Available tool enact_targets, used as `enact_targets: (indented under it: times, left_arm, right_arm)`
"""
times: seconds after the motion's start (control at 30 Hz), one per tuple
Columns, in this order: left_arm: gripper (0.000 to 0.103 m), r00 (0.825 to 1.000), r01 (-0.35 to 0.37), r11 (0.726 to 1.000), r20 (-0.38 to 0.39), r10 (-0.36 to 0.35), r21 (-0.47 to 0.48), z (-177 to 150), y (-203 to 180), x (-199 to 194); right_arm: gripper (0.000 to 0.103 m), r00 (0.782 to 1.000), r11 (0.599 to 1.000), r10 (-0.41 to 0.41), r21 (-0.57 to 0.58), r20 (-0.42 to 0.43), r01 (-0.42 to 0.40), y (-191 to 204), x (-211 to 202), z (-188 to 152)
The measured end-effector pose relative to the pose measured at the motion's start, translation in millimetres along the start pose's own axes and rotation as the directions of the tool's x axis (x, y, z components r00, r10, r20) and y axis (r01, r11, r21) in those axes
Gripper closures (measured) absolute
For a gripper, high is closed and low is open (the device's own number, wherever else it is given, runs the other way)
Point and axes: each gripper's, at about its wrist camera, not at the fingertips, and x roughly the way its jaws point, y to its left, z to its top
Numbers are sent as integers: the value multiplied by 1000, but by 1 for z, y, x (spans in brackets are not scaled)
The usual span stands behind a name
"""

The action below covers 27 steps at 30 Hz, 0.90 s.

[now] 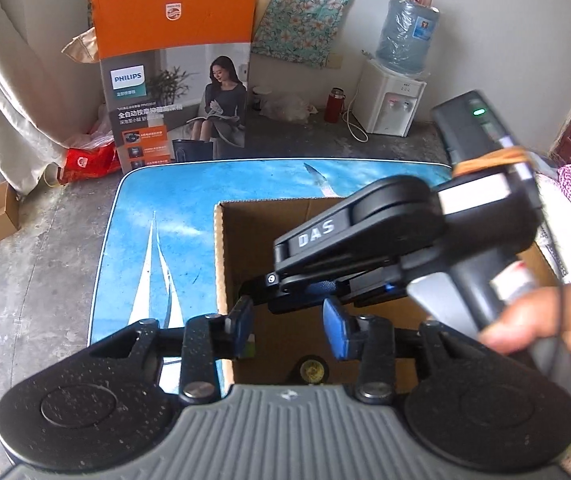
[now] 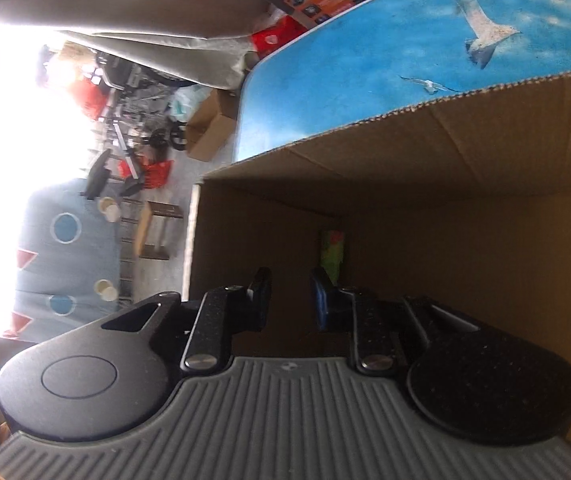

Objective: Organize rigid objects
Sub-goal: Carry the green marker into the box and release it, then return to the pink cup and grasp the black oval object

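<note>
Currently: two grippers over one open cardboard box (image 1: pixel 225 248) on a blue seagull-print table (image 1: pixel 157 216).

Count: one box, one table, two grippers, one visible hand (image 1: pixel 557 332). The left gripper (image 1: pixel 291 322) hangs above the near-left corner of the box, jaws apart, nothing between the pads. The right gripper (image 2: pixel 289 300), rolled onto its side, reaches into the box interior from the right; its jaws stand slightly apart and hold nothing. In the left wrist view its black body crosses above the box and blocks most of the box floor. One green-and-red object (image 2: pixel 331 254) lies in the box's far inner corner; one small round item (image 1: pixel 311 369) sits near the front wall. Beyond the table stand one orange Philips carton (image 1: pixel 173 80) and one water dispenser (image 1: pixel 393 96).
</note>
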Motion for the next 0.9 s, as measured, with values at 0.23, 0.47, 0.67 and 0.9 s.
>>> enact_targets:
  times: [0.23, 0.47, 0.67, 0.9]
  left_arm:
    - [56, 996, 33, 999, 78, -31, -15, -7, 0, -39]
    - [47, 980, 62, 998, 191, -61, 5, -29, -2, -106]
    - [43, 965, 109, 994, 237, -108, 11, -79, -8, -147]
    - [43, 975, 177, 981, 120, -185, 76, -149, -33, -131]
  right_arm:
    - [73, 997, 999, -6, -42, 71, 9, 14, -31, -13]
    - [72, 978, 988, 82, -142, 190, -55, 31, -124, -71]
    - [69, 943, 966, 164, -239, 290, -95, 26, -202, -154]
    - [59, 954, 975, 137, -205, 268, -82, -17, -199, -254]
